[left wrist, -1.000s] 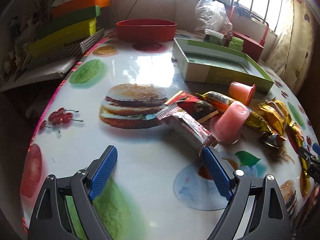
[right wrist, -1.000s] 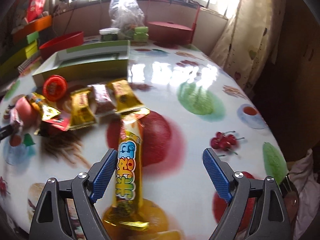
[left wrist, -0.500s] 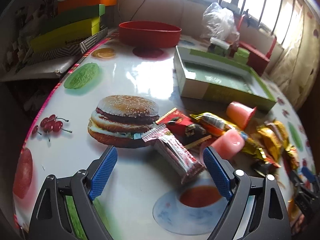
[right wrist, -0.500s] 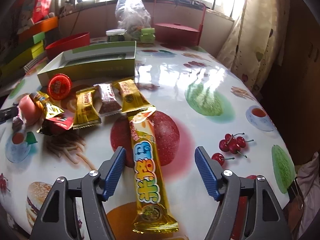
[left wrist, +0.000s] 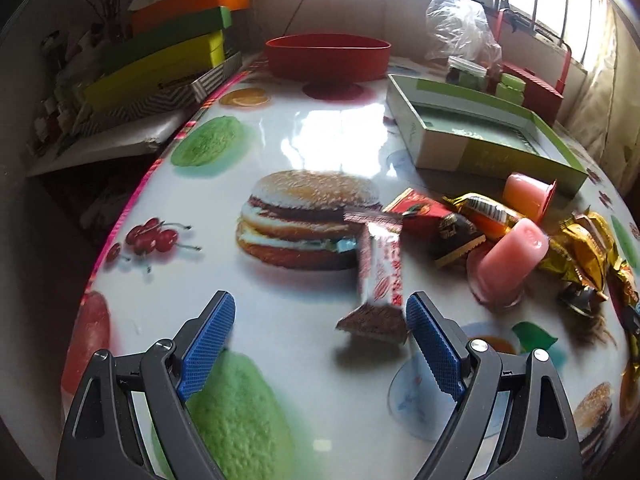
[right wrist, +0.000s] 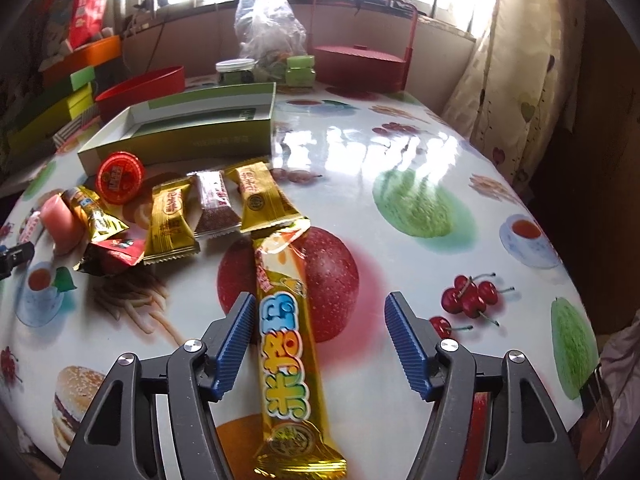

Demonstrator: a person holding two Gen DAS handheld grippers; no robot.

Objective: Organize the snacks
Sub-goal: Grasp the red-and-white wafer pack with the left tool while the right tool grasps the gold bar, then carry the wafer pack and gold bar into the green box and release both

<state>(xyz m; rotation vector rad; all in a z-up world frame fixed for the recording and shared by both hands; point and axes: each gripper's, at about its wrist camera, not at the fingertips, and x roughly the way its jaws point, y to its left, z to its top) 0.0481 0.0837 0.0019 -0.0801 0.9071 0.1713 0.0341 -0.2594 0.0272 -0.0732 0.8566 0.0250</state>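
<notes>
Wafer bar (left wrist: 378,276) swung lengthwise on printed tablecloth (left wrist: 320,140).

The open box (right wrist: 180,136) lies on the counter (right wrist: 400,160). Behind it stand a bowl (right wrist: 140,88), a jar (right wrist: 236,70) and a lidded basket (right wrist: 360,64). Before the box the snacks lie in a cluster: a jelly cup (right wrist: 120,176) just beside its front wall, a row of three wrapped bars (right wrist: 212,204) to that cup's right, and a second jelly cup (right wrist: 60,220) further forward and left. A long bar (right wrist: 284,320) stretches forward from the row, well before the box. In the left wrist view another bar (left wrist: 380,268) lies before the box's left end, left of the cluster.
</notes>
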